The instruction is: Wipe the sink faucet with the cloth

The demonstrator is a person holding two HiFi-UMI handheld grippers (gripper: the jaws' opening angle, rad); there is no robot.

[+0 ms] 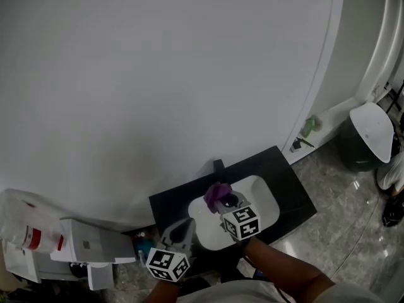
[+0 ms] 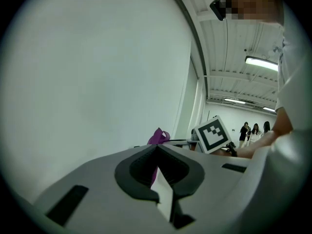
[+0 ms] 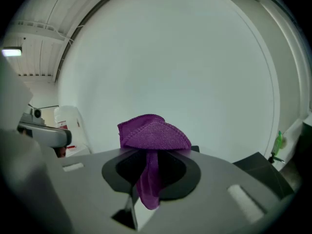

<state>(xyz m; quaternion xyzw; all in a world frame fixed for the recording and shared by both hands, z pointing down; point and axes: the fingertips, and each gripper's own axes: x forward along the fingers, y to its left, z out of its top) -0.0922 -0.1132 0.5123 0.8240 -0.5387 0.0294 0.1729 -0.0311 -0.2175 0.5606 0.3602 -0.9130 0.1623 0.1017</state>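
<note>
A white oval sink basin [image 1: 260,197] sits in a black rectangular countertop [image 1: 287,188] against a plain white wall. Over the basin's rear left part, the right gripper [image 1: 228,206] has its jaws closed on a crumpled purple microfibre cloth [image 1: 218,195]. The right gripper view shows the cloth [image 3: 153,133] bunched above the jaw tips with a strip hanging down between them. A short dark faucet [image 1: 218,165] stands at the counter's back edge, just behind the basin; whether the cloth touches it cannot be told. The left gripper [image 1: 182,231] hangs off the basin's front left corner, its jaws [image 2: 157,150] together with nothing between them. A white plastic bottle with a red label [image 1: 31,235] lies well to the basin's left.
</note>
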